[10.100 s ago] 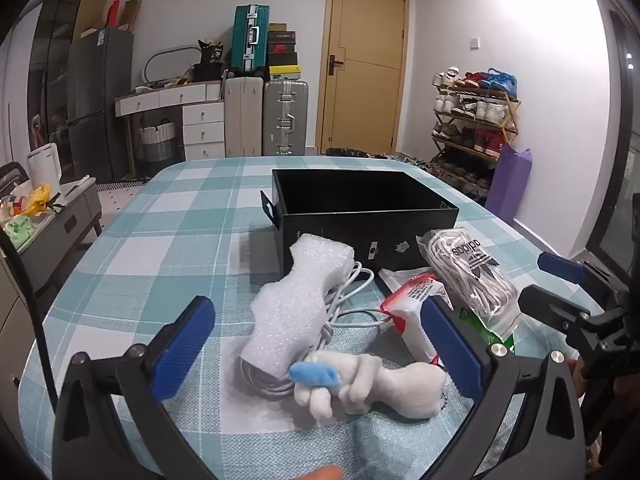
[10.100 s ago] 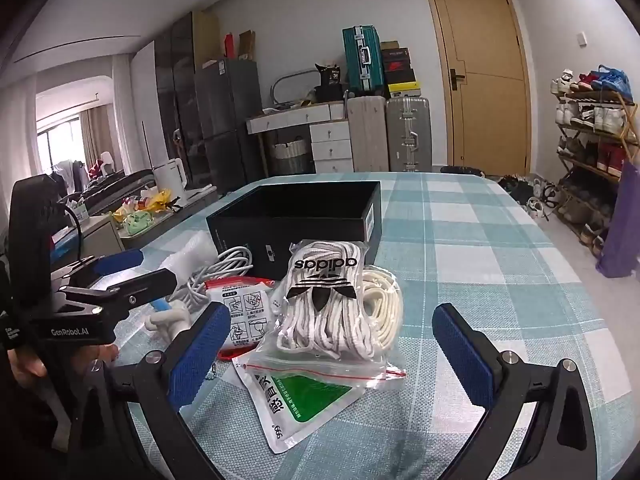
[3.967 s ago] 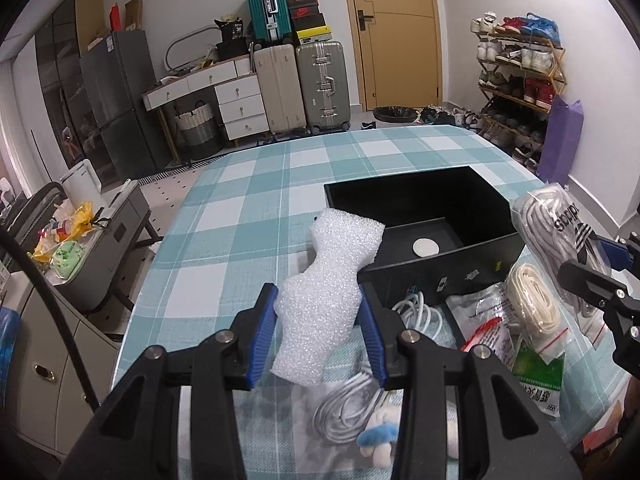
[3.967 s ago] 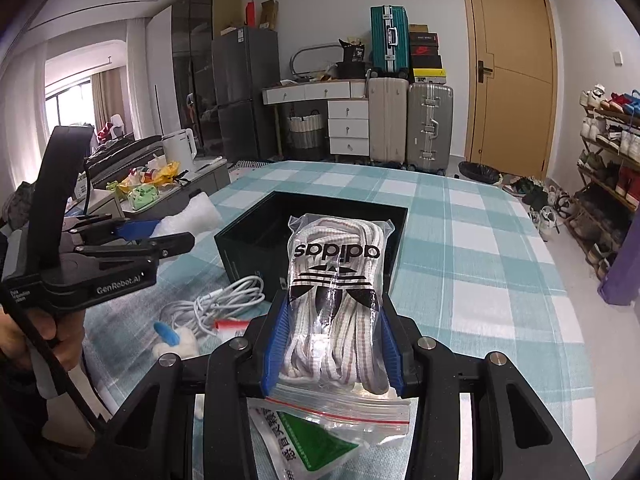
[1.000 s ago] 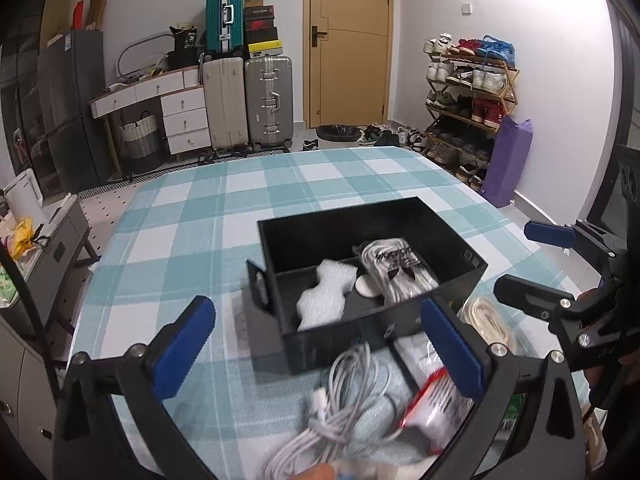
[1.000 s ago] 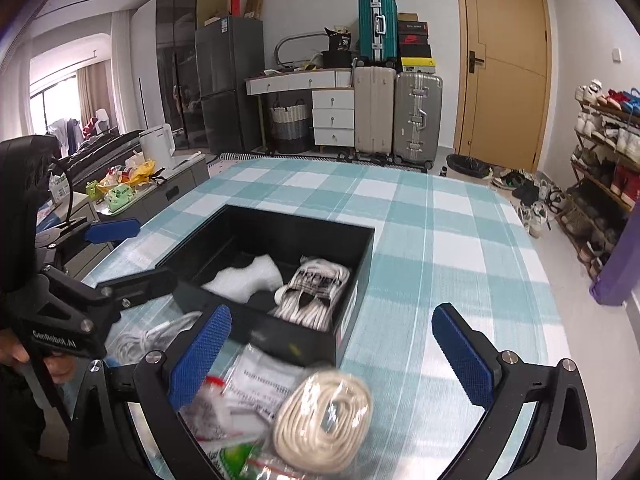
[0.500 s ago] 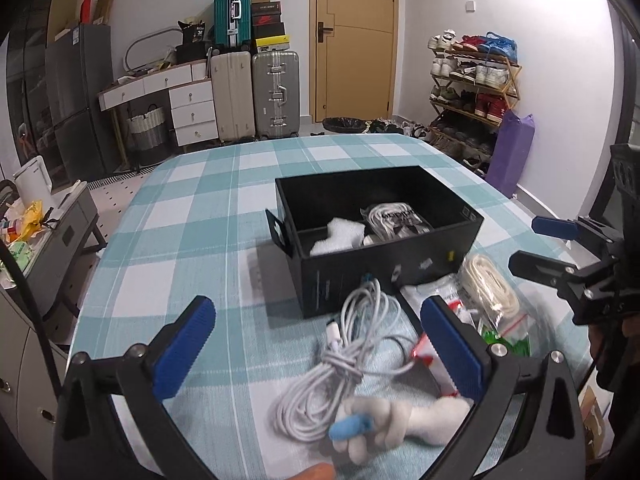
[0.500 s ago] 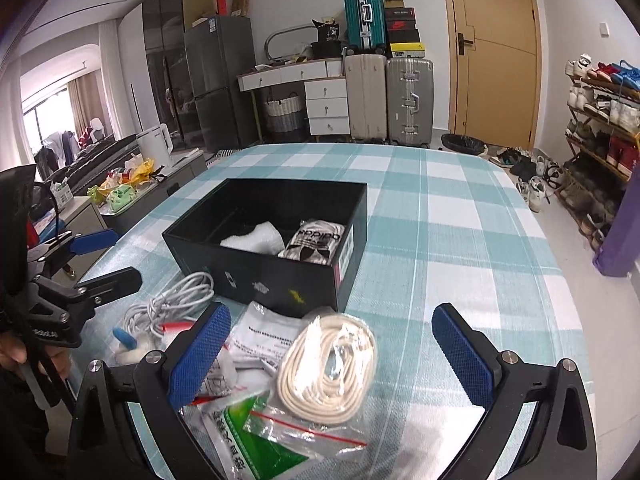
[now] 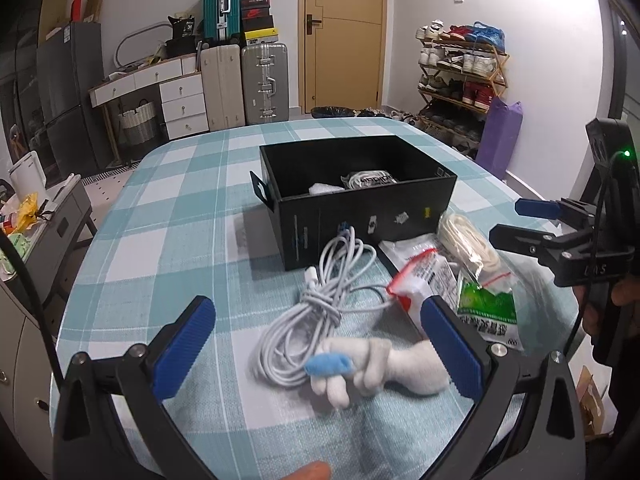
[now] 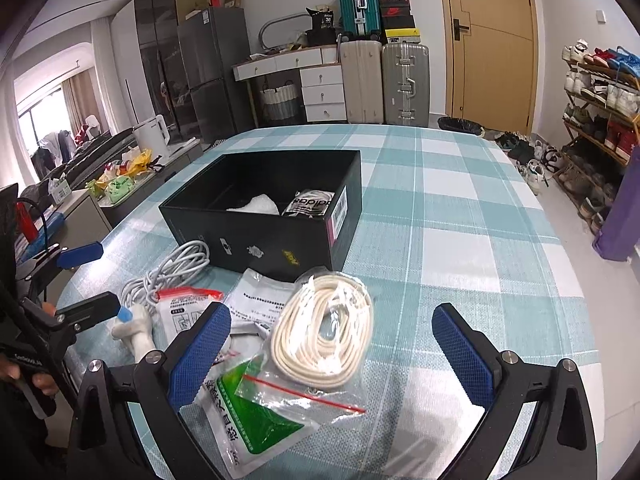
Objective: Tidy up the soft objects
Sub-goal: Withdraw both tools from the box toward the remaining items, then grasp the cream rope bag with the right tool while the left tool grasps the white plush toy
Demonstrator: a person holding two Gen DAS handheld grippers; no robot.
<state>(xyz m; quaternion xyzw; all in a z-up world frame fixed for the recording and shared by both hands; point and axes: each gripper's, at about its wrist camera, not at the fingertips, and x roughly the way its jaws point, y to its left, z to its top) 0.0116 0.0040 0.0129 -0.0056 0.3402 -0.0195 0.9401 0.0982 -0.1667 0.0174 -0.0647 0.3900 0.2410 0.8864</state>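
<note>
Both tongs wide open, empty: left gripper [image 9: 318,350] over plush toy [image 9: 376,364], right gripper [image 10: 330,350] over bagged cream cord [image 10: 324,336]. I note risk: white cable [image 9: 316,292] touching toy, may snag, drag.

Left wrist view: low over teal-and-white checked tablecloth [image 9: 168,236], facing door.
Right wrist view: likewise, from the right.
Shared: open black rectangular cardboard box [image 9: 360,216] [image 10: 280,248].

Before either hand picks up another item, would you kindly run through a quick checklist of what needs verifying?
1. Left tongs open and empty: ok.
2. Right tongs open and empty: ok.
3. Black box has free room beside the foam piece and bagged laces: ok.
4. Plush toy between the left tongs' fingers: ok, though it touches the white cable.
5. Rope coil bag unobstructed for the right tongs: ok, though it overlaps the green packet.
</note>
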